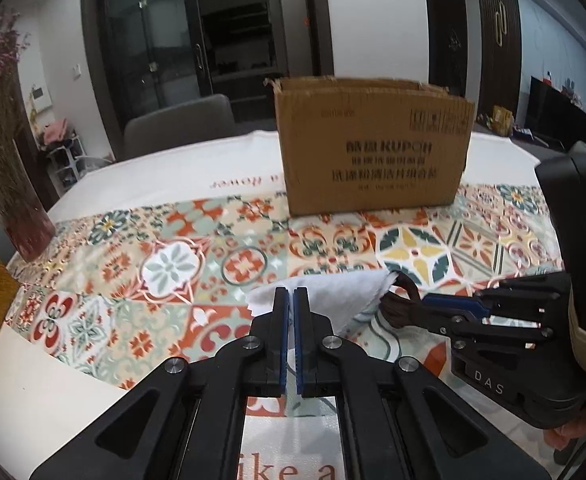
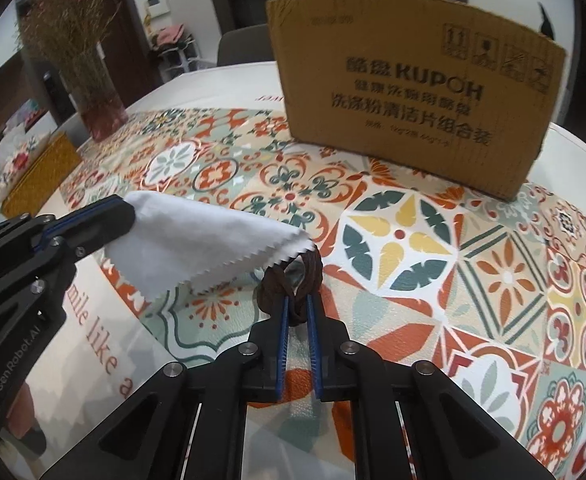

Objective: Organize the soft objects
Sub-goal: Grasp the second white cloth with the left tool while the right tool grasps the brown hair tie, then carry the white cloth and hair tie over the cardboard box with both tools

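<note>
Your left hand-held gripper [image 1: 291,292] is clamped on the white cloth [image 2: 209,240]. From its own camera the fingers hide most of the cloth. Only the right view shows the cloth held up off the counter [image 2: 413,216], its zigzag edge touching the brown cord [image 2: 293,280].

Your right hand-held gripper [image 2: 298,300] is pinched on that cord. The loop and knot show clearly in its own view. In the left view the cord [image 1: 401,308] is a dark bunch partly behind the cloth corner.

The box [image 1: 373,148] stands upright farther back on the patterned counter, well apart from both grippers, with nothing between. A vase [image 2: 103,116] of dried flowers and a yellow basket [image 2: 39,178] sit to the left.
</note>
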A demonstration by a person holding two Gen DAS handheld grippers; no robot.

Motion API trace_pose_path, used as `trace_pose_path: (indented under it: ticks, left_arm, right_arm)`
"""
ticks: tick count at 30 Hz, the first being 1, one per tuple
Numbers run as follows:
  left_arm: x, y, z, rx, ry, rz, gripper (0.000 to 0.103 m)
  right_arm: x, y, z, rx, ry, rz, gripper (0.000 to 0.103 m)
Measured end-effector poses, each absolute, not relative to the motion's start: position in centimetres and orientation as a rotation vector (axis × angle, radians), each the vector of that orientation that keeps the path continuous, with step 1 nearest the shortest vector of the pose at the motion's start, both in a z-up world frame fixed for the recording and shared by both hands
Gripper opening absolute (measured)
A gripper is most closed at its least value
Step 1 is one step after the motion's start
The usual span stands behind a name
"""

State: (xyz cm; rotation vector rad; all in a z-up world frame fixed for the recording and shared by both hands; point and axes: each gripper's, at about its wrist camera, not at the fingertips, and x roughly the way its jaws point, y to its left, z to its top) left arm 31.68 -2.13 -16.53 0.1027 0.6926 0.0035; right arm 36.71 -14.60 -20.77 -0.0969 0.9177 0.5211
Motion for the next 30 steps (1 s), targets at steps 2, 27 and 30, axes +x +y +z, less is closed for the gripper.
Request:
trace_pose_path:
  ticks: [2,27,30]
  left_arm:
    - [31.5,-2.2,-15.8,0.111,0.669,0.013,0.005]
    - [30.1,-2.5,-8.1,0.053,0.527,-0.066,0.005]
    - [30.1,-2.6,-7.1,0.052,0.507,-0.075,0.005]
  right_arm:
    - [36.6,-14.9,-20.3,-0.082,0.911,0.502,0.011]
    - [34.4,-17.3,-10.2,-0.003,0.730,0.364,0.011]
    - [34.3,-17.6,-9.1,0.002,0.705,0.352,0.011]
